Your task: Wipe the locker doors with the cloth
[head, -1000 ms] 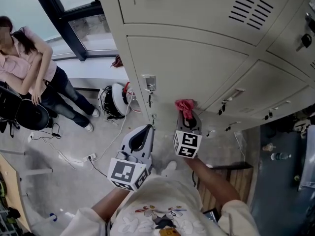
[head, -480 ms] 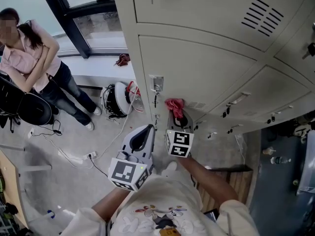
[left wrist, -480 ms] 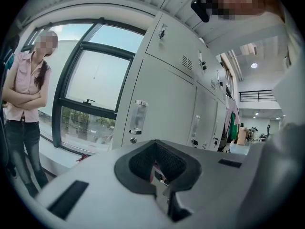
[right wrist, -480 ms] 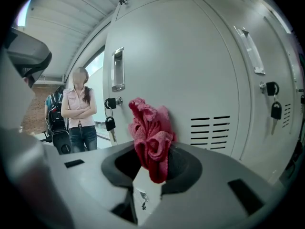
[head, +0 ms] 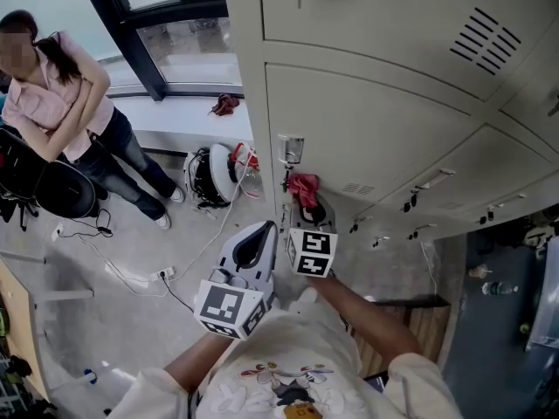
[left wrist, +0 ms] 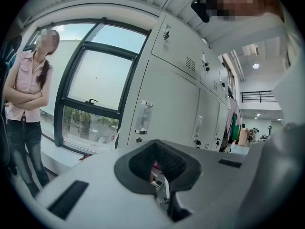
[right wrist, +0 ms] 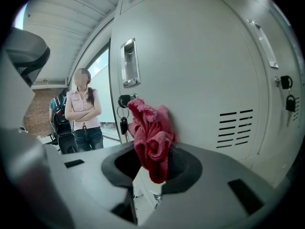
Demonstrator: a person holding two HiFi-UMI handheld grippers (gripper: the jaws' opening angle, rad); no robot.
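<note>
Right claw (head: 305,202) slid cloth (head: 304,186) left, beside handle (head: 291,150), seemingly touching door (head: 384,133)

bare locker door (right wrist: 200,70) free rightward, handle (right wrist: 128,63) and hanging keys (right wrist: 123,122) (left edge) obstructing

Big dark-framed window (head: 166,33) on the left, daylight pouring in, white sill (head: 192,116) beneath it. Grey concrete floor (head: 96,312) below, a cable reel (head: 208,178) parked by the sill, a power strip (head: 162,277) lying further out. A person (head: 74,103) in a pink shirt stands near the window, arms folded
</note>
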